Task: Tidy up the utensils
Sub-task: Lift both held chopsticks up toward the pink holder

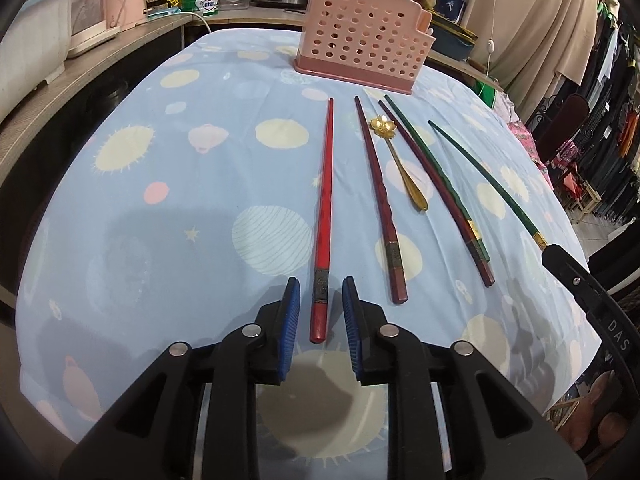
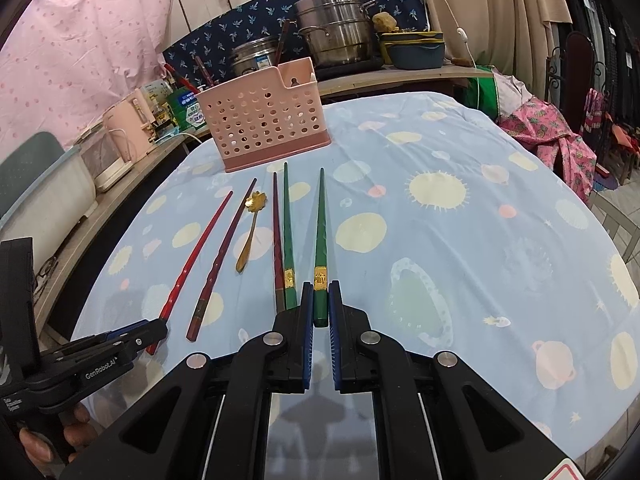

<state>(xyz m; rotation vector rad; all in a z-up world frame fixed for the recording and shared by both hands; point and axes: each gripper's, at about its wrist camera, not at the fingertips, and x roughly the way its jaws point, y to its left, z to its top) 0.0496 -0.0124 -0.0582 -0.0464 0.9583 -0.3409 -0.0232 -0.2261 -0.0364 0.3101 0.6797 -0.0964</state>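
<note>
White "GenRobot.AI" on left gripper [image 2: 154, 326] — parted around red chopstick [image 1: 325, 216]; right gripper [image 2: 319, 312] clenched on green chopstick [image 2: 320, 240].

On the cloth-covered table [image 1: 168, 184] we see the utensil holder [image 1: 362, 36] standing at the far end. Before it five chopsticks and a spoon [image 1: 402, 164] lie in a row, all pointing toward the holder. Our left gripper [image 1: 320, 312] straddles the near end of the leftmost chopstick [image 1: 325, 216]; our right gripper [image 2: 320, 308] is closed on the near end of the rightmost chopstick [image 2: 320, 236]. The spoon lies between the second and third chopsticks. Pots [image 2: 336, 28] stand on the counter behind the table.
</note>
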